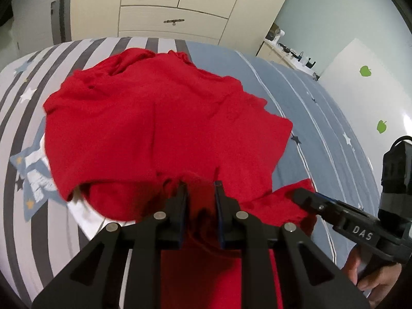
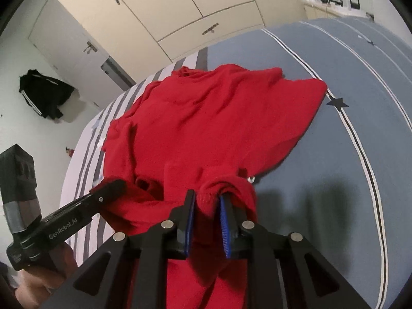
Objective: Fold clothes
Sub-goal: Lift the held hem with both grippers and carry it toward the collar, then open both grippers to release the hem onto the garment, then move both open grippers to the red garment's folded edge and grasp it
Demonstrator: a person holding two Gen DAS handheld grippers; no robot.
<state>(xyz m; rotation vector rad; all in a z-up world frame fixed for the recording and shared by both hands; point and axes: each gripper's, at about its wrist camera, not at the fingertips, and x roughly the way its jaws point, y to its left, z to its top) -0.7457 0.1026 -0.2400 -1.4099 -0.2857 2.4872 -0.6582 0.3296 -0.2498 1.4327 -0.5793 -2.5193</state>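
Note:
A red garment (image 1: 159, 118) lies spread on the bed, its near edge lifted; it also shows in the right wrist view (image 2: 206, 123). My left gripper (image 1: 200, 188) is shut on the garment's near edge, with red cloth bunched between its blue pads. It also appears at the left of the right wrist view (image 2: 110, 188). My right gripper (image 2: 208, 198) is shut on another bunch of the same edge. It also appears at the right of the left wrist view (image 1: 298, 195). Both hold the cloth a little above the bed, side by side.
The bed cover (image 1: 322, 118) is blue on the right and grey-and-white striped with stars on the left (image 1: 15, 108). Cream wardrobe doors (image 1: 180, 7) stand beyond the bed. A dark jacket (image 2: 43, 95) hangs on the white door. A cluttered shelf (image 1: 291, 51) sits at the far right.

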